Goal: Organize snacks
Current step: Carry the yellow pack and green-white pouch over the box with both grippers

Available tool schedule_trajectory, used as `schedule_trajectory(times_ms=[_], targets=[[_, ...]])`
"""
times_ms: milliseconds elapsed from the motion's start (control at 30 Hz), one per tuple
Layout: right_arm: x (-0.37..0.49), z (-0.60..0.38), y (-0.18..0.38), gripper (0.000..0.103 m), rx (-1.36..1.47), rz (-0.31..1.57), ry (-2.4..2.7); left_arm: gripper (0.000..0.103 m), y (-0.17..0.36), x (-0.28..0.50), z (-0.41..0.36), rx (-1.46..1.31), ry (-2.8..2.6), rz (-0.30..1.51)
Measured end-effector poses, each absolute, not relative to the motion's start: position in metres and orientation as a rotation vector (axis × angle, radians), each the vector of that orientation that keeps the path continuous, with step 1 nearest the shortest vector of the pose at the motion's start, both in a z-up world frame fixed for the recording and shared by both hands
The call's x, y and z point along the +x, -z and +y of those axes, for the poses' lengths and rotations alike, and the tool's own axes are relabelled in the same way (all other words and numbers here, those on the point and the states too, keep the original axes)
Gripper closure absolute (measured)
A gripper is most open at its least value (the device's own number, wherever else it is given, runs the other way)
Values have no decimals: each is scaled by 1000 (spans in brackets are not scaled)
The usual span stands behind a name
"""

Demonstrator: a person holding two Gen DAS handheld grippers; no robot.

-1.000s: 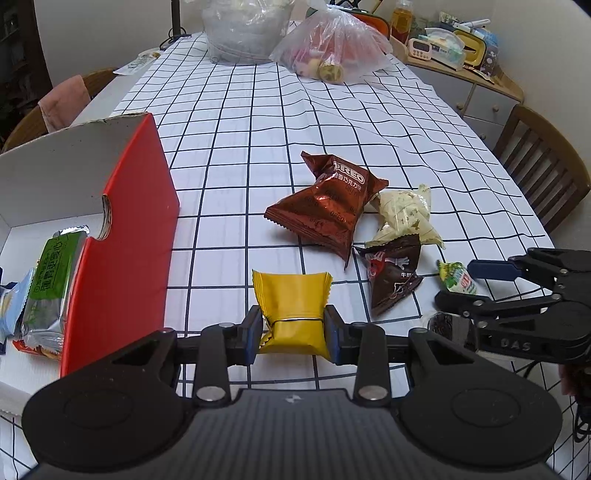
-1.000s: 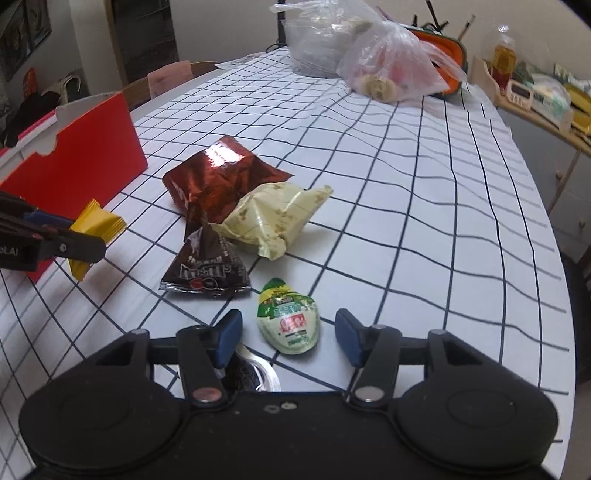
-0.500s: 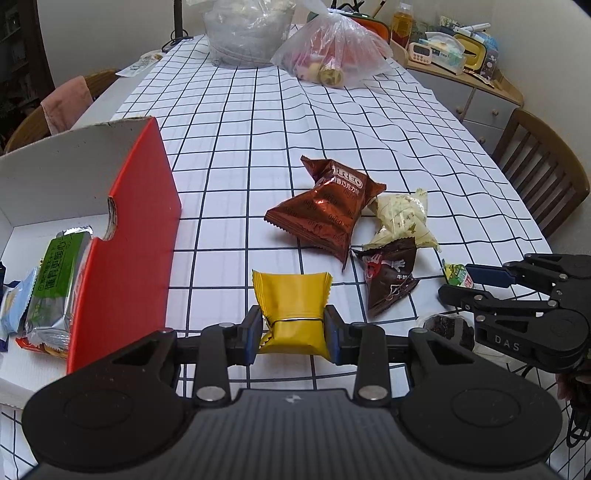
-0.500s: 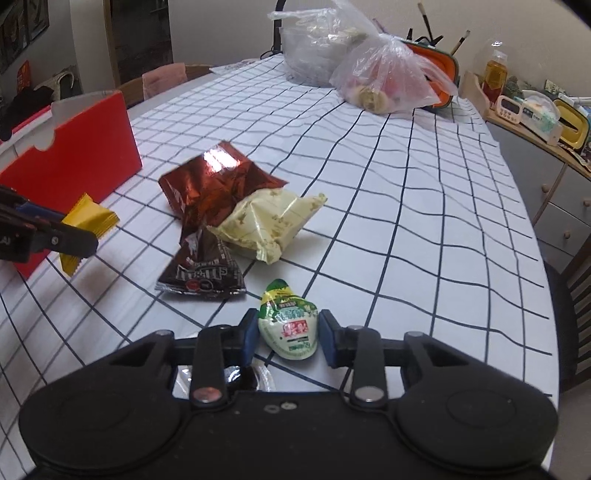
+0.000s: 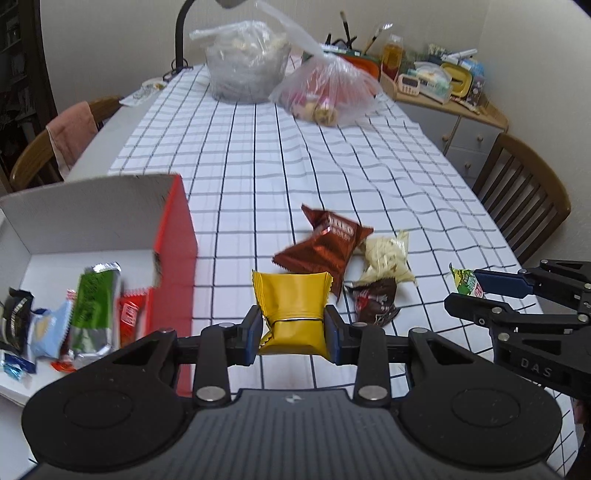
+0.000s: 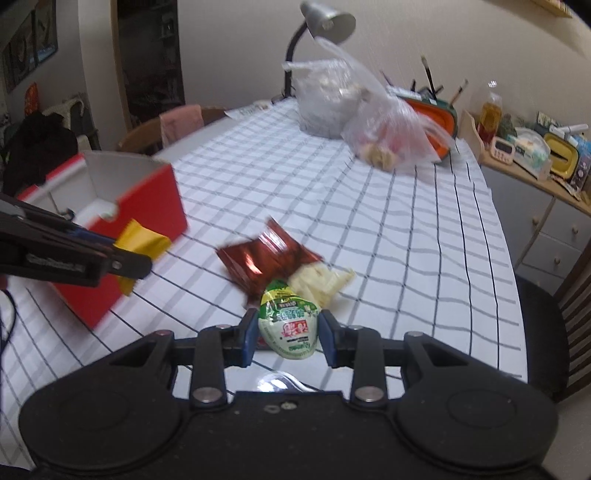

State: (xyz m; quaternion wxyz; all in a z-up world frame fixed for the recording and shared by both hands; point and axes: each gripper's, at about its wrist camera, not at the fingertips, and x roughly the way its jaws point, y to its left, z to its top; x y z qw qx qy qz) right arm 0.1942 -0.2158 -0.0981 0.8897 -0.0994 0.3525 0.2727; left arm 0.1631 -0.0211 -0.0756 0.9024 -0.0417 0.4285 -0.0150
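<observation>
1. L gripper [image 5: 294, 329]: pads pinched on the yellow packet [image 5: 292, 307], held clear of the checked tablecloth [image 5: 258, 155]; packet upright between the blue pads.
2. R gripper [image 6: 289, 331]: closed tight on the small green-and-white pouch [image 6: 288, 320], also off the cloth.
3. Just left of the L gripper: red box [image 5: 177, 236], open top, several snacks lying inside, incl. a green-and-silver wrapper [image 5: 94, 302].
4. Mid-table, loose pile: brown foil bag [image 5: 325, 247], cream packet [image 5: 388, 254] touching it, dark triangular packet [image 5: 375, 301] in front.
5. Far end: two clear plastic bags [image 5: 247, 59]; contents prob. food, too blurred to tell.
6. Desk lamp [image 6: 321, 22] behind them.
</observation>
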Motion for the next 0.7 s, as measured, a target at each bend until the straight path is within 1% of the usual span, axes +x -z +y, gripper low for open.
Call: schedule_trajectory(times_ms=[367,700], targets=[[165,-156,44,71,-191,651,-625,69,37,146,25,-92,31,824],[155,-73,31,70,-181,651,-698,69,19,128,94,-90,-8,789]])
